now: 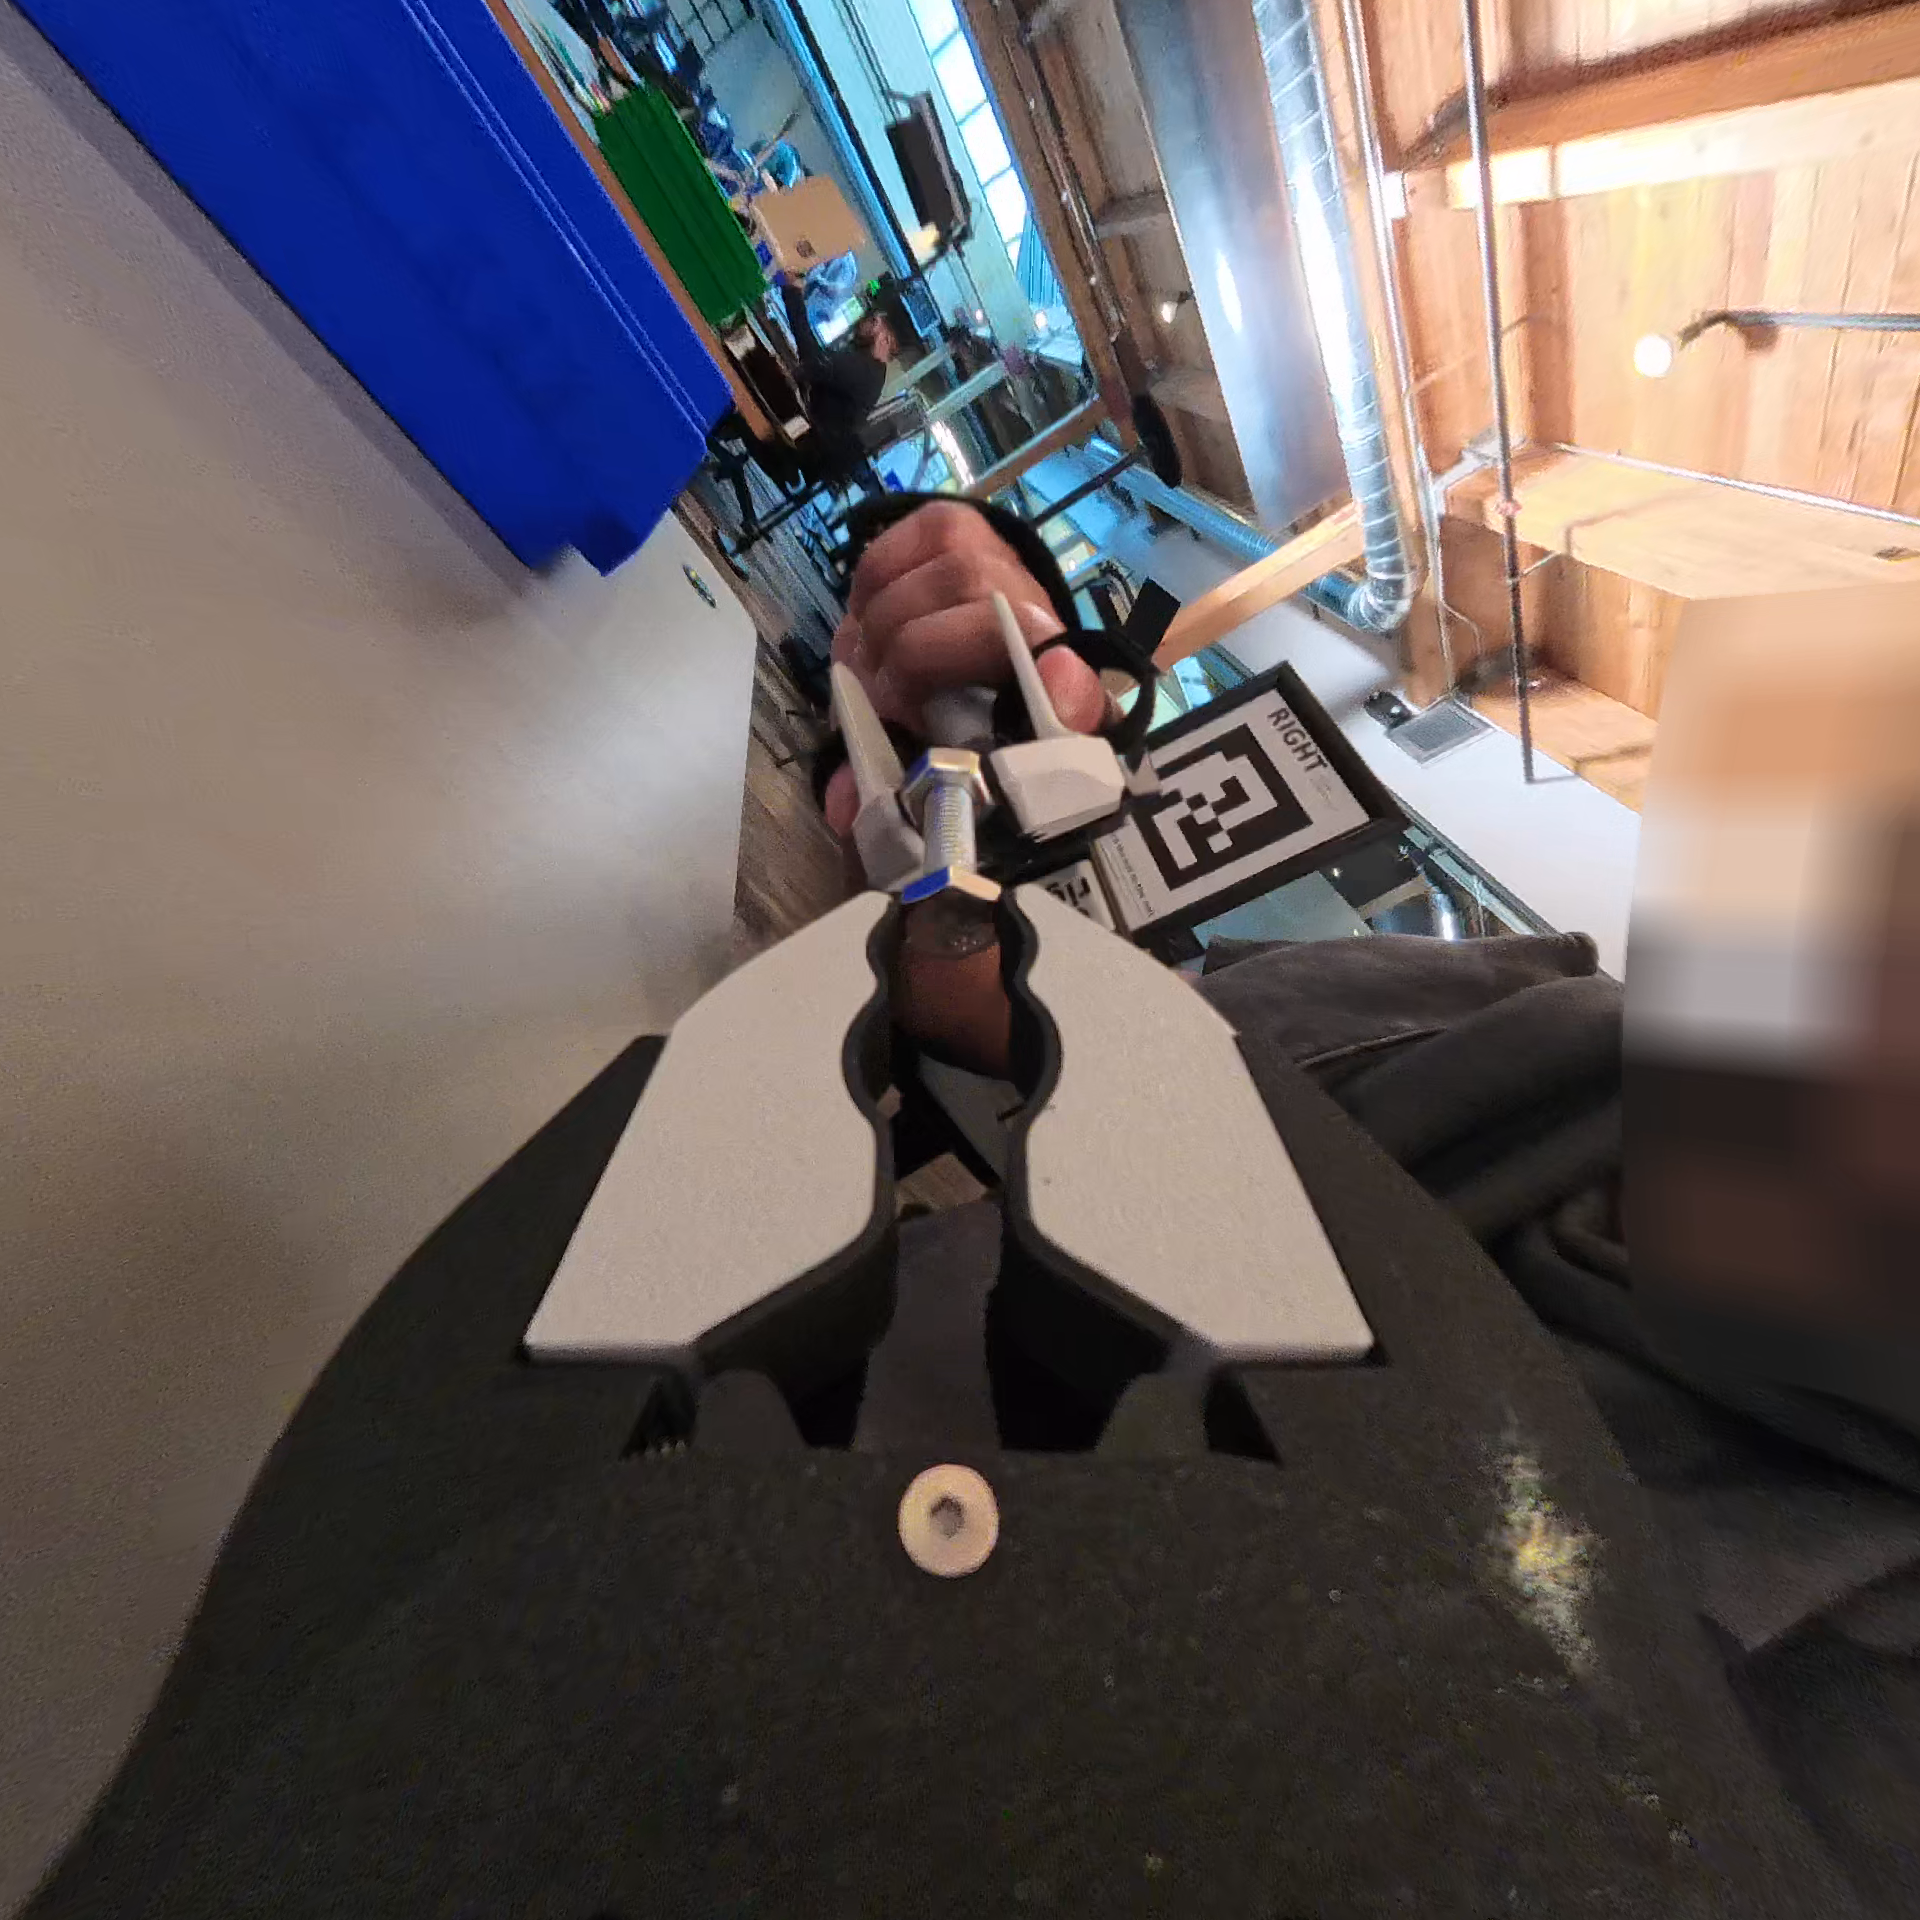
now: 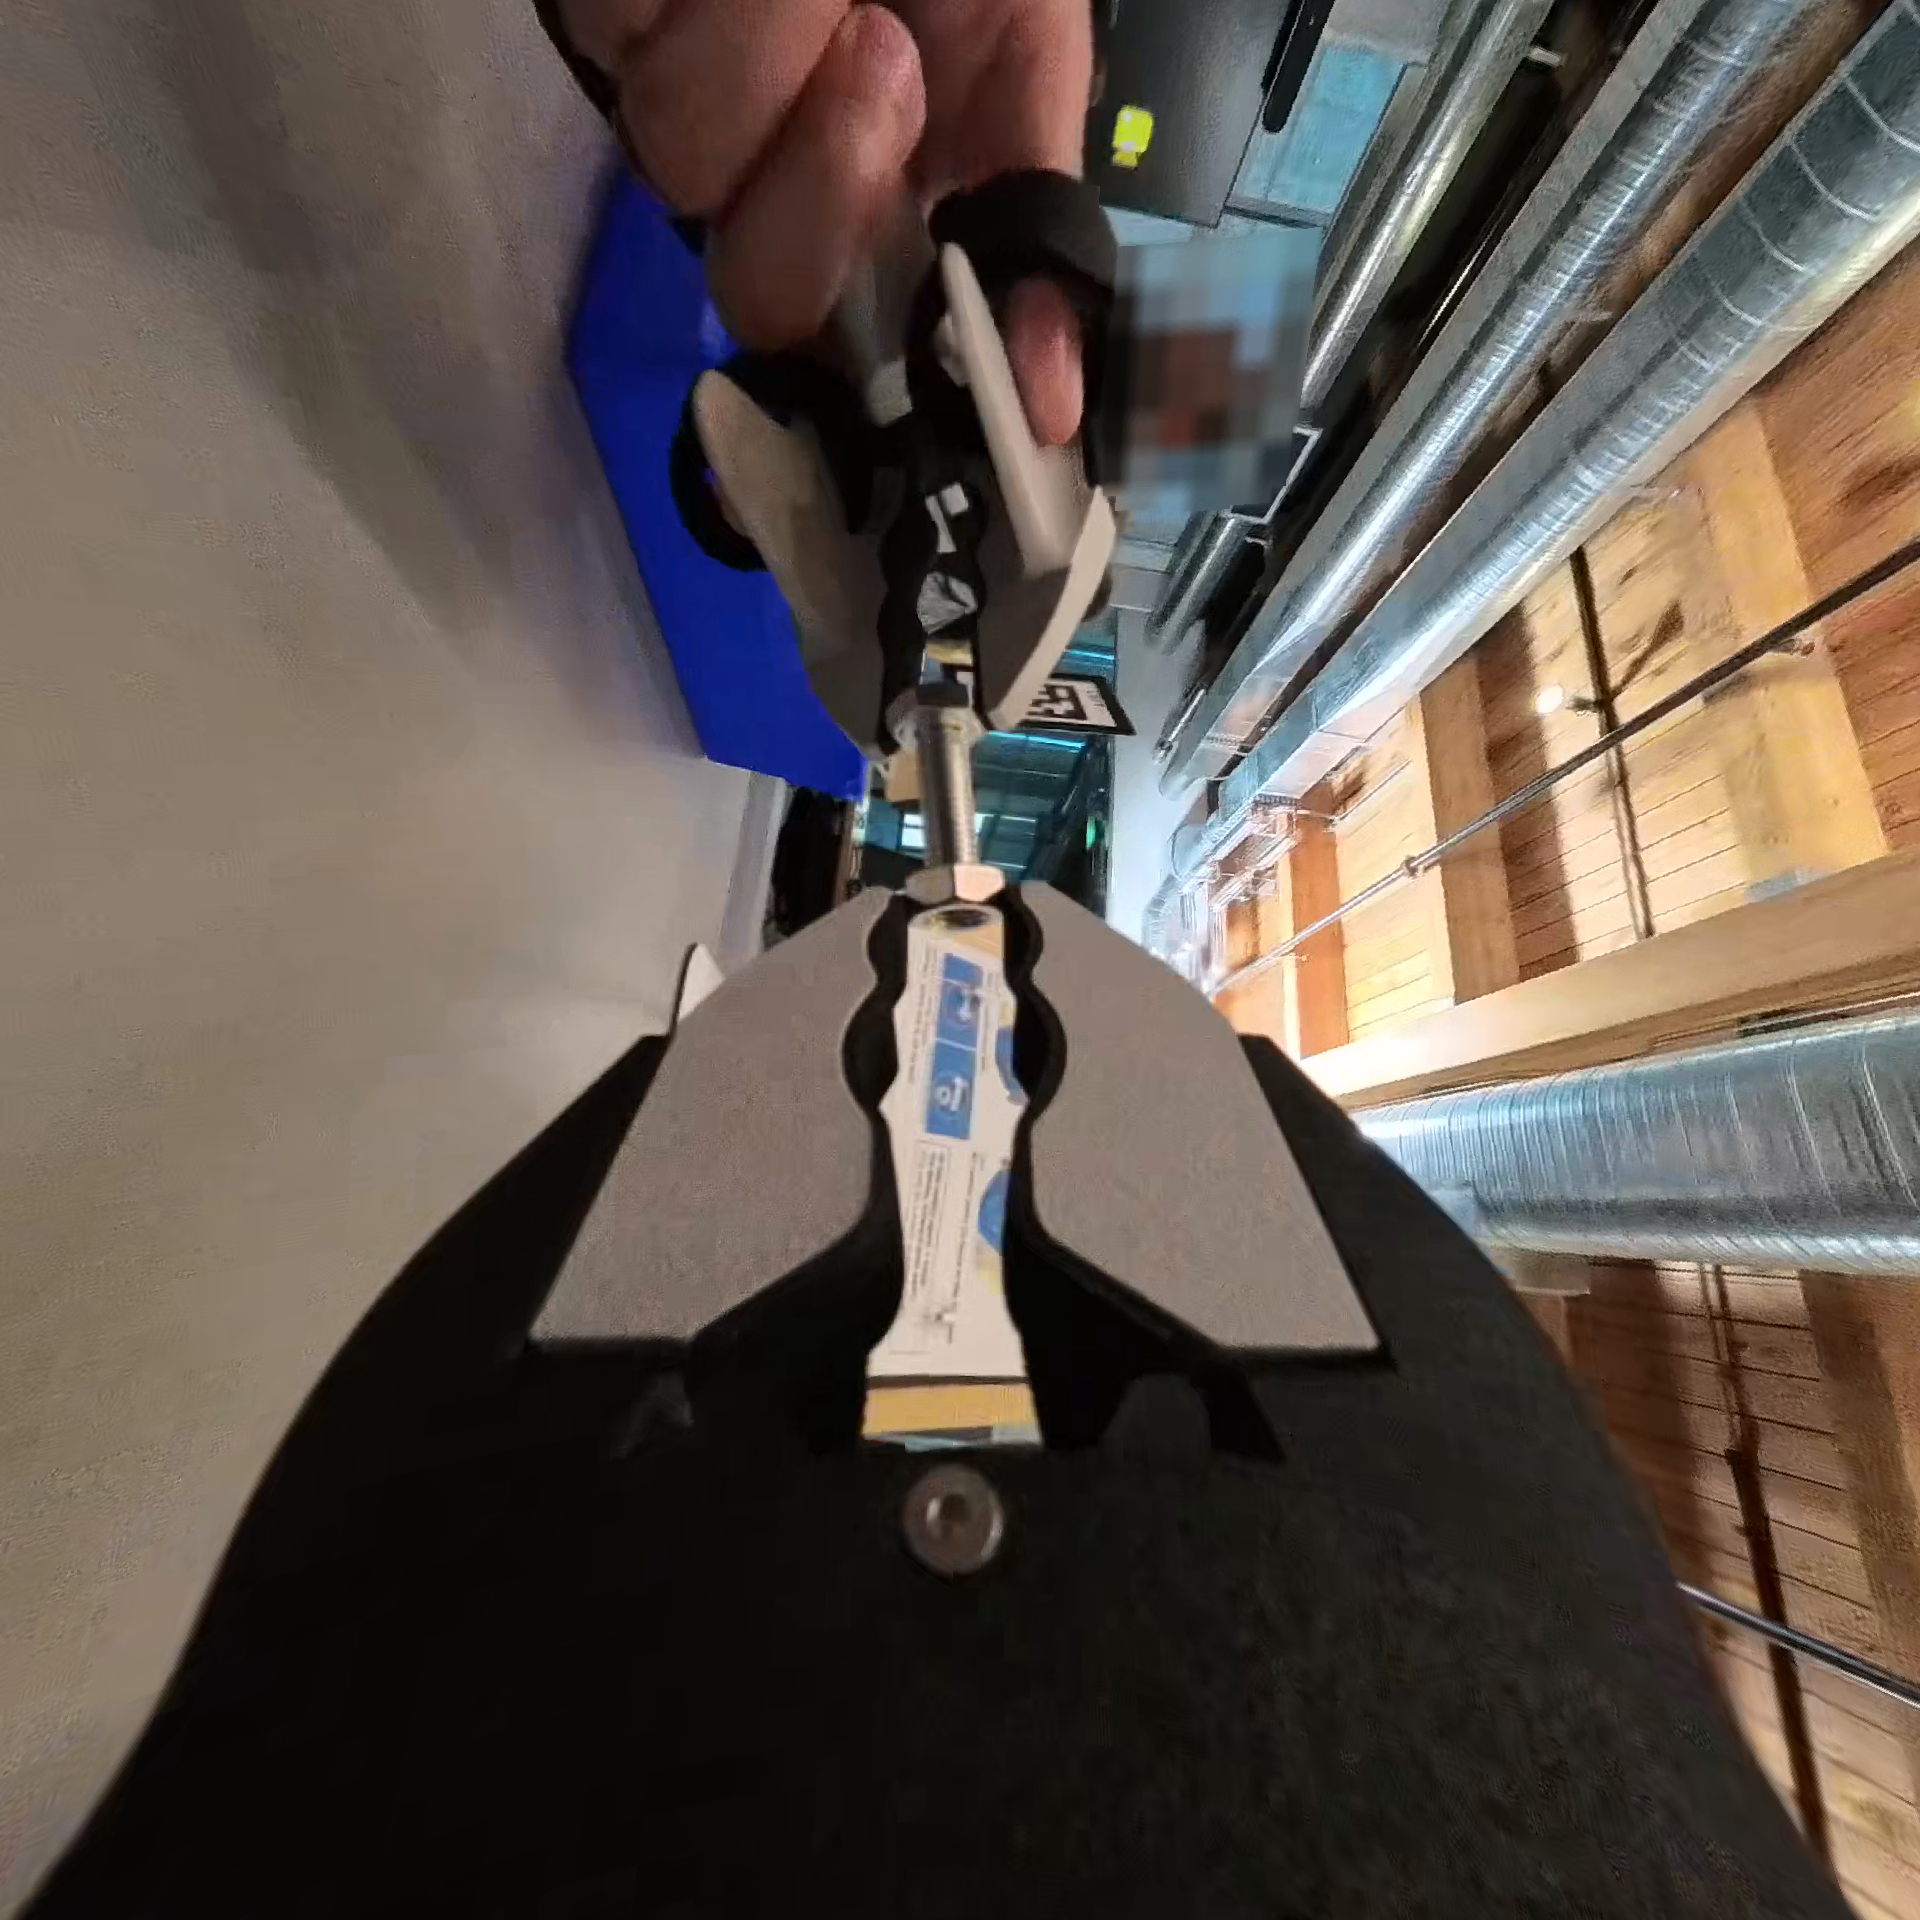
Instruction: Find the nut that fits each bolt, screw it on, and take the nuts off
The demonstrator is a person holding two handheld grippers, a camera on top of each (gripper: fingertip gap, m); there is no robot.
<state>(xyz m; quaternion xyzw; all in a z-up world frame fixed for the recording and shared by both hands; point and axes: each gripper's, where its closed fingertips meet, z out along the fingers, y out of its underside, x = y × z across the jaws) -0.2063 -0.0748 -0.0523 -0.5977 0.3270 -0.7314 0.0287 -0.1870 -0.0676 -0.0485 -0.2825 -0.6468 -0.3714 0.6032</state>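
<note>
A silver bolt (image 1: pixel 943 831) is held in the air between my two grippers, well above the white table (image 1: pixel 260 727). My left gripper (image 1: pixel 948 906) is shut on the bolt's hex head (image 1: pixel 951 886). The threaded shaft runs away from it to a hex nut (image 1: pixel 938 774) on the far end. My right gripper (image 1: pixel 940 795) faces the left one and is shut on that nut. In the right wrist view the right gripper (image 2: pixel 956 902) pinches the nut (image 2: pixel 956 886), the shaft (image 2: pixel 943 779) runs on to the left gripper (image 2: pixel 935 717), and a hand (image 2: pixel 831 156) holds that gripper.
Both views are rolled sideways. A blue bin (image 1: pixel 416 260) stands on the table and also shows in the right wrist view (image 2: pixel 686 540). A person's dark sleeve (image 1: pixel 1455 1039) is close on the right. Wooden beams and metal ducts (image 2: pixel 1558 520) are overhead.
</note>
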